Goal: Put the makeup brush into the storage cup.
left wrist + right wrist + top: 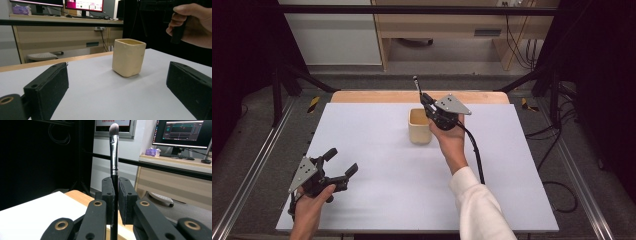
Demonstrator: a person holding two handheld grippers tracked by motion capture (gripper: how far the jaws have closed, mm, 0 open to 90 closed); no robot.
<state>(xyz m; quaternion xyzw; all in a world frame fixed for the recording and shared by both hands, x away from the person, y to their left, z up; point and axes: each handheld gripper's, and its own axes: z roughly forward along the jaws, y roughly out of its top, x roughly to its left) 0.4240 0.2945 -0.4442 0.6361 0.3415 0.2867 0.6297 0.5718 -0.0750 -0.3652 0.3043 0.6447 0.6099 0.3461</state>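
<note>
Black jaws of the left gripper (343,162) are standing wide apart and empty near the worktop's (377,195) near-left corner, resting low and aimed at the cup, probably waiting clear of the action. Toward the far edge, around the middle, the cream square cup (419,126) is sitting upright with its mouth open to receive something. Just right of it, the right gripper (115,195) is pinching a makeup brush (114,147) by its black handle, bristles up, likely so the handle end can drop into the cup.
</note>
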